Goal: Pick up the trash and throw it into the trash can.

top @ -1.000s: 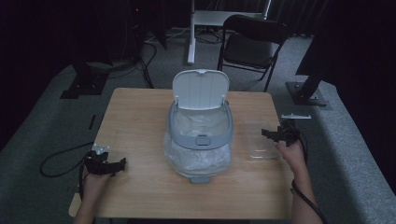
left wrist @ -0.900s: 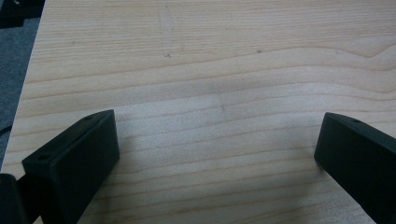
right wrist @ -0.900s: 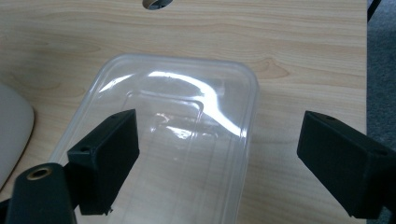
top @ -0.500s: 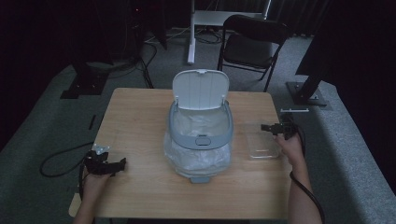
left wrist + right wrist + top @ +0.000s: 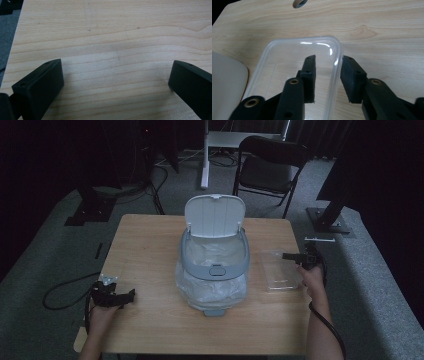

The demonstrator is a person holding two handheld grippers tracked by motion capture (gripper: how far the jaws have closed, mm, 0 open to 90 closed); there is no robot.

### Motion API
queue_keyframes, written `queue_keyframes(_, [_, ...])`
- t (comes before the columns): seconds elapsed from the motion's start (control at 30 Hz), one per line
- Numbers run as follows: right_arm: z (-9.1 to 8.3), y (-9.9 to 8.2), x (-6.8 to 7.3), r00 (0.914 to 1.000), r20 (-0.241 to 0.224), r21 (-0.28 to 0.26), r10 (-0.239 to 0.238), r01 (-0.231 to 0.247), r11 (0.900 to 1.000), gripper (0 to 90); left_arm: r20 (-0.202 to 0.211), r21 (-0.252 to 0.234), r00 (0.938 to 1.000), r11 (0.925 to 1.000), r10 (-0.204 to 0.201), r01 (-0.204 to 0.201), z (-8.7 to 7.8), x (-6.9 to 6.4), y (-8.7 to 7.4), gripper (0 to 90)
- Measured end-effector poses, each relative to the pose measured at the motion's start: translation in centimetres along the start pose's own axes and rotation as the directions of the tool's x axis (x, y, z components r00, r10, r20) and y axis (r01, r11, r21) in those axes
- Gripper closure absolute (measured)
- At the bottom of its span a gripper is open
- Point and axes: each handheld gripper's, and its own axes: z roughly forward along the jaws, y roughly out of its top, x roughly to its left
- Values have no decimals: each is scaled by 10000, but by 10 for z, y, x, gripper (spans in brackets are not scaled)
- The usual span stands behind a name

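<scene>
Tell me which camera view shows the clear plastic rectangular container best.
The right gripper view: the clear plastic rectangular container is close up, one side wall standing between the right gripper jaws, which have just been closing. The high view shows it small, right of the grey lidded bin. The left gripper view shows bare wooden table.

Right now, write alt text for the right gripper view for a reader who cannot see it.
The right gripper straddles one wall of a clear plastic container, one black jaw inside it and one outside, having just been closing with a small gap left on each side. The container lies on a pale wooden table.
</scene>
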Motion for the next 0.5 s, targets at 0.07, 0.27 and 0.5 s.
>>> queue_keyframes(0.07, [-1, 1, 1, 9999, 136, 27, 80, -80, 10000, 692, 0, 2, 10000, 10000, 2, -2, 0, 0, 0, 7])
queue_keyframes(0.27, [-4, 4, 10, 9999, -137, 25, 49, -49, 10000, 762, -1, 0, 10000, 10000, 1, -1, 0, 0, 0, 7])
queue_keyframes(0.5, [-13, 10, 38, 9910, -1172, -166, -641, 626, 9979, 843, -1, -1, 10000, 10000, -2, 2, 0, 0, 0, 6])
